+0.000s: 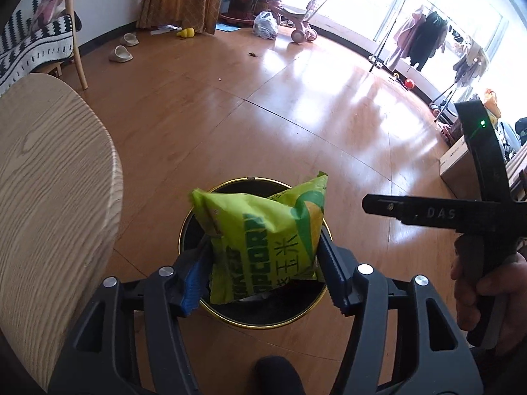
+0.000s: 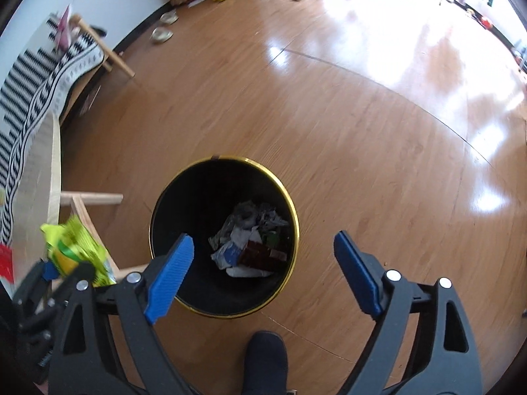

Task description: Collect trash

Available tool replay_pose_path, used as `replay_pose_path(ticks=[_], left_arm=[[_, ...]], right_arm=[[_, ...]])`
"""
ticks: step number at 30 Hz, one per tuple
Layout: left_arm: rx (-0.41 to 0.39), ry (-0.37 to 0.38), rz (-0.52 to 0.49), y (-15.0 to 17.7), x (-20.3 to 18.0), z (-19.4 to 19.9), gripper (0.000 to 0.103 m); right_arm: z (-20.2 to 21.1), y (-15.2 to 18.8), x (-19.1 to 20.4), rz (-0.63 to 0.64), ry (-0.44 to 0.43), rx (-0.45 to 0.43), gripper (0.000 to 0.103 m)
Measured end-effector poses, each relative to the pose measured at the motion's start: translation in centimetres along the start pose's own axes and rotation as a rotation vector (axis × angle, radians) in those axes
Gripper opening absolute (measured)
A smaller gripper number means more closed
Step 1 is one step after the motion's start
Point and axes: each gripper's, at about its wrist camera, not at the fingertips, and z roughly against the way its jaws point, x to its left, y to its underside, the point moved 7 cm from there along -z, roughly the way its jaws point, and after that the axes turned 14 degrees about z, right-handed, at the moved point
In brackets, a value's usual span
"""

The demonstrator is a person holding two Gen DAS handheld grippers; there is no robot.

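Note:
A green and yellow popcorn bag stands upright between the fingers of my left gripper, right over the black bin with a gold rim. The right finger touches the bag's edge. The blue left pad shows a thin dark gap to it, so the jaws stand open around the bag. My right gripper hangs wide open and empty above the same bin, which holds crumpled paper and wrappers. In the right wrist view the bag and left gripper appear at the lower left.
A light wooden chair back stands close on the left of the bin. A dark shoe is just in front of it. A patterned sofa, slippers and a clothes rack lie farther off on the wood floor.

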Motion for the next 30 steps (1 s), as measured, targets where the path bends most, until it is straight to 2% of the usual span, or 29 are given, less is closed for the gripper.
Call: replay_pose_path(ticks=[1,2,3,8,11,13,16,18,21,22,24,28,30], left_arm=[[-0.002,0.003,0.002,-0.2,0.0,0.1,0.071],[-0.011,0.003,0.004,-0.3,0.0,0.3,0.083],[-0.023,-0.001,0.006,-0.4,0.1,0.6,0.091],[-0.055,-0.012,0.01,-0.6,0.9,3.6,0.092],[-0.092,-0.049,0.026,-0.9,2.6,7.1,0.093],[-0.148,-0.084,0.05,-1.3,4.7,10.6,0.095],[-0.228,-0.164,0.113,-1.3,9.4,15.8,0.096],[-0.282,-0.241,0.16,-0.8,12.8,18.9,0.097],[-0.334,-0.384,0.22,1.0,18.7,23.5,0.097],[-0.357,-0.439,0.252,1.8,21.1,25.5,0.097],[-0.397,-0.502,0.319,3.5,25.0,29.0,0.097],[-0.448,-0.568,0.442,7.4,30.7,34.7,0.097],[-0.46,-0.638,0.491,9.5,33.3,37.1,0.097]], right_arm=[[0.2,-0.1,0.1,-0.007,0.004,-0.004,0.087],[0.4,-0.3,0.3,-0.012,0.006,-0.01,0.087],[0.5,-0.3,0.4,-0.015,0.008,-0.015,0.087],[2.7,-1.6,3.0,0.028,0.024,-0.076,0.087],[4.6,-2.6,6.5,0.109,0.026,-0.135,0.087],[5.6,-3.1,9.8,0.188,0.018,-0.169,0.087],[7.5,-3.4,16.1,0.341,0.012,-0.232,0.088],[8.7,-3.1,21.3,0.448,-0.005,-0.285,0.091],[9.2,-2.1,27.7,0.564,-0.049,-0.317,0.093],[9.3,-1.4,30.5,0.61,-0.073,-0.325,0.093],[9.5,0.1,35.8,0.689,-0.107,-0.346,0.093],[9.7,2.9,44.4,0.8,-0.191,-0.356,0.093],[9.7,4.8,49.0,0.875,-0.22,-0.366,0.093]])
